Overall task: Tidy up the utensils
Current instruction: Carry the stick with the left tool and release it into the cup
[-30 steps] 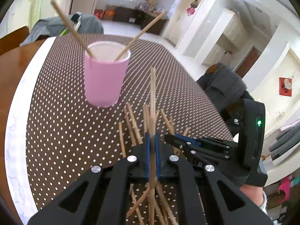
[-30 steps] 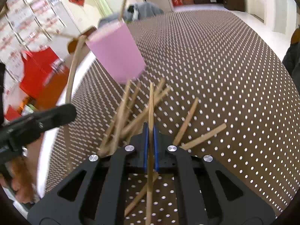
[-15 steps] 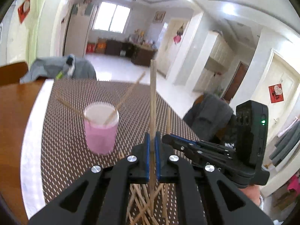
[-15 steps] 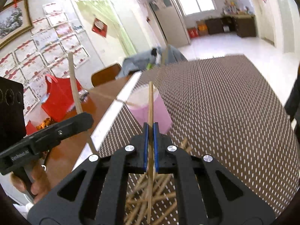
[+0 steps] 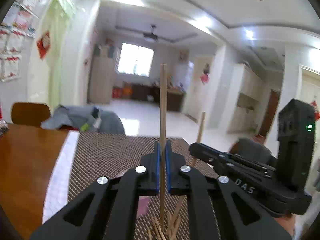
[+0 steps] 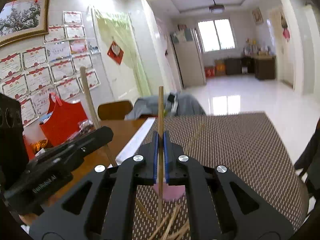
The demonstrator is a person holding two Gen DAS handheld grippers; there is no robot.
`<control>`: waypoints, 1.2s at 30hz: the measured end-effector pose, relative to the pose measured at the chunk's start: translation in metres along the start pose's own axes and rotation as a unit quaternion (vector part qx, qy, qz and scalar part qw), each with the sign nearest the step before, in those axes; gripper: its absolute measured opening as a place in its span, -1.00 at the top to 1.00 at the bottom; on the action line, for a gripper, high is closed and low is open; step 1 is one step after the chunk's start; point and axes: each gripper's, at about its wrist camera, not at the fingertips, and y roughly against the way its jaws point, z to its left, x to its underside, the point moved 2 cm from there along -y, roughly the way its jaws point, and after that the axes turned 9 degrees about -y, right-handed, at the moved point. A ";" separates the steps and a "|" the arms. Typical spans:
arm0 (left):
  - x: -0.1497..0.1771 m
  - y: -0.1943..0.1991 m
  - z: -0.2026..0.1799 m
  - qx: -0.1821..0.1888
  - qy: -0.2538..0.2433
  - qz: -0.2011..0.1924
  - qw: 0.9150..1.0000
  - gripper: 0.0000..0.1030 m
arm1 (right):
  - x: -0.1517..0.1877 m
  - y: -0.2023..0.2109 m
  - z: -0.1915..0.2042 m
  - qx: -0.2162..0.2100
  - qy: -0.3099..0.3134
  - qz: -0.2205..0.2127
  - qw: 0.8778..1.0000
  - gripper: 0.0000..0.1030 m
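Note:
My left gripper [image 5: 162, 148] is shut on a wooden chopstick [image 5: 163, 104] that stands upright above the table. My right gripper [image 6: 160, 138] is shut on another wooden chopstick [image 6: 160, 108], also upright. The pink cup [image 6: 172, 194] is mostly hidden under my right gripper; a sliver of the cup [image 5: 145, 204] shows under the left one. Loose chopsticks [image 6: 172, 226] lie in a pile on the dotted brown mat [image 6: 230, 140]; the pile [image 5: 160, 230] also shows in the left wrist view. Each gripper appears in the other's view, the right gripper [image 5: 195, 150] and the left gripper [image 6: 104, 134].
The wooden table [image 5: 26, 160] lies left of the mat [image 5: 112, 152]. A red bag [image 6: 64, 118] stands on it at the left. A chair with grey clothes [image 6: 168, 104] stands at the far end.
Both grippers have lifted, each holding its chopstick upright. The cup and the pile have dropped to the bottom of both views.

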 end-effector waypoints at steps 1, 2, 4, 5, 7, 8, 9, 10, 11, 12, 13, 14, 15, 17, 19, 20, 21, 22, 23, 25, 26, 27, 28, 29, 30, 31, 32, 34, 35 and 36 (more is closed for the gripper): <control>-0.003 0.002 0.000 -0.008 -0.002 -0.009 1.000 0.90 | -0.006 0.000 0.002 0.003 0.006 -0.013 1.000 0.89; -0.008 0.003 0.001 -0.018 -0.002 -0.028 0.999 0.90 | -0.011 -0.001 0.004 0.007 0.012 -0.028 1.000 0.89; -0.014 0.003 0.003 -0.030 -0.003 -0.050 0.998 0.90 | -0.017 -0.002 0.007 0.009 0.017 -0.050 0.999 0.89; -0.017 0.002 0.004 -0.037 -0.001 -0.061 0.997 0.90 | -0.021 -0.003 0.008 0.009 0.018 -0.060 0.998 0.89; -0.020 -0.002 0.006 -0.054 -0.001 -0.076 0.996 0.89 | -0.027 -0.007 0.010 0.010 0.018 -0.080 0.997 0.89; -0.021 -0.006 0.008 -0.060 0.000 -0.078 0.995 0.89 | -0.029 -0.009 0.010 0.008 0.017 -0.089 0.996 0.89; -0.021 -0.010 0.010 -0.065 0.002 -0.081 0.995 0.89 | -0.030 -0.010 0.011 0.007 0.016 -0.095 0.995 0.89; -0.020 -0.014 0.011 -0.070 0.003 -0.081 0.994 0.89 | -0.031 -0.012 0.011 0.007 0.016 -0.102 0.995 0.89; -0.019 -0.020 0.012 -0.079 0.002 -0.077 0.994 0.89 | -0.030 -0.013 0.010 0.009 0.017 -0.107 0.994 0.89; -0.017 -0.025 0.013 -0.088 0.000 -0.075 0.993 0.89 | -0.030 -0.016 0.011 0.015 0.023 -0.115 0.993 0.89; -0.017 -0.029 0.015 -0.091 -0.002 -0.075 0.993 0.89 | -0.029 -0.019 0.010 0.018 0.026 -0.116 0.993 0.89; -0.015 -0.032 0.016 -0.094 -0.004 -0.072 0.993 0.89 | -0.028 -0.024 0.008 0.017 0.024 -0.117 0.993 0.89; -0.014 -0.035 0.017 -0.094 -0.004 -0.069 0.993 0.89 | -0.026 -0.027 0.006 0.018 0.023 -0.116 0.993 0.89; -0.011 -0.037 0.019 -0.098 -0.005 -0.070 0.993 0.89 | -0.023 -0.032 0.001 0.019 0.017 -0.111 0.993 0.89; -0.009 -0.040 0.018 -0.097 -0.010 -0.065 0.993 0.89 | -0.019 -0.037 -0.001 0.021 0.016 -0.102 0.994 0.89; -0.008 -0.041 0.017 -0.097 -0.013 -0.060 0.993 0.89 | -0.017 -0.038 -0.002 0.021 0.015 -0.099 0.995 0.89; -0.007 -0.043 0.016 -0.096 -0.015 -0.055 0.994 0.89 | -0.014 -0.041 -0.003 0.022 0.015 -0.093 0.995 0.89; -0.005 -0.043 0.015 -0.096 -0.016 -0.054 0.994 0.89 | -0.012 -0.041 -0.004 0.023 0.014 -0.092 0.995 0.89; -0.004 -0.044 0.014 -0.095 -0.016 -0.052 0.994 0.89 | -0.010 -0.041 -0.005 0.024 0.014 -0.092 0.995 0.89; -0.002 -0.045 0.013 -0.091 -0.014 -0.041 0.995 0.89 | -0.007 -0.043 -0.007 0.027 0.012 -0.084 0.996 0.89; -0.001 -0.046 0.014 -0.090 -0.013 -0.038 0.995 0.89 | -0.007 -0.043 -0.007 0.028 0.011 -0.082 0.996 0.89; 0.000 -0.046 0.014 -0.090 -0.012 -0.036 0.995 0.88 | -0.006 -0.044 -0.007 0.031 0.012 -0.080 0.996 0.89; 0.000 -0.046 0.014 -0.091 -0.011 -0.035 0.995 0.88 | -0.005 -0.044 -0.007 0.031 0.012 -0.076 0.997 0.89; 0.000 -0.045 0.014 -0.090 -0.013 -0.034 0.995 0.88 | -0.003 -0.045 -0.008 0.031 0.011 -0.073 0.997 0.89; 0.000 -0.044 0.013 -0.091 -0.016 -0.033 0.995 0.85 | -0.003 -0.046 -0.007 0.032 0.010 -0.071 0.997 0.89; 0.000 -0.043 0.013 -0.094 -0.018 -0.031 0.995 0.68 | -0.002 -0.046 -0.007 0.032 0.009 -0.069 0.997 0.89; 0.000 -0.042 0.013 -0.097 -0.019 -0.030 0.995 0.54 | -0.002 -0.046 -0.008 0.032 0.006 -0.066 0.997 0.89; 0.001 -0.041 0.014 -0.100 -0.018 -0.030 0.994 0.43 | 0.001 -0.045 -0.012 0.032 0.000 -0.060 0.998 0.88; 0.001 -0.040 0.014 -0.098 -0.019 -0.027 0.995 0.43 | 0.002 -0.045 -0.013 0.032 -0.002 -0.058 0.998 0.88; 0.002 -0.039 0.014 -0.099 -0.019 -0.025 0.995 0.43 | 0.003 -0.045 -0.014 0.033 -0.003 -0.055 0.998 0.88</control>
